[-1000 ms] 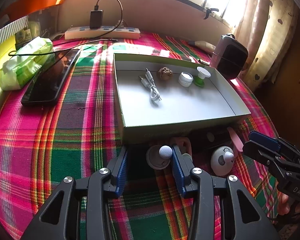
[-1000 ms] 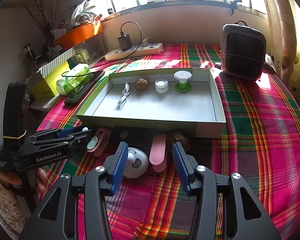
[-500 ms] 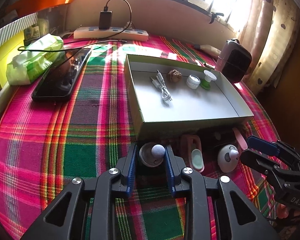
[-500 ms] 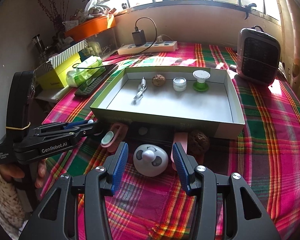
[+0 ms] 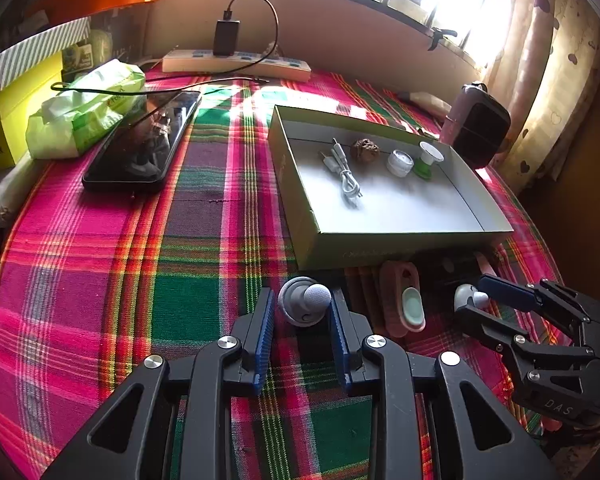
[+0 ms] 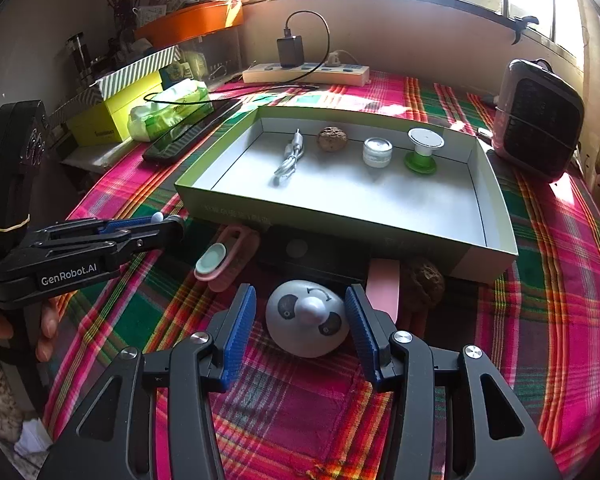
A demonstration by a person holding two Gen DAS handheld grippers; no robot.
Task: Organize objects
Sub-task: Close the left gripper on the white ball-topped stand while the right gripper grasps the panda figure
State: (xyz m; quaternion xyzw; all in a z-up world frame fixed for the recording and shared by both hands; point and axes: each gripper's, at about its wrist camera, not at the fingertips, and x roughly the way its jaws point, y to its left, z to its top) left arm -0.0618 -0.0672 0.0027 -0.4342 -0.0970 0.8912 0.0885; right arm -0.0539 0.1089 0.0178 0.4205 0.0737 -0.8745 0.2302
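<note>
A shallow green-walled box lies on the plaid table and holds a white cable, a walnut, a small white jar and a green-and-white spool. My left gripper is shut on a small grey-and-white knobbed object in front of the box. My right gripper is open, its fingers on either side of a white panda-faced object without touching it. A pink clip, a pink strip and a second walnut lie by the box's front wall.
A black phone, a green tissue pack and yellow boxes sit at the left. A power strip with a charger runs along the back wall. A dark heater stands at the right.
My left gripper has closed onto the knobbed object. My right gripper has moved forward so that the panda object lies between its open fingers.
</note>
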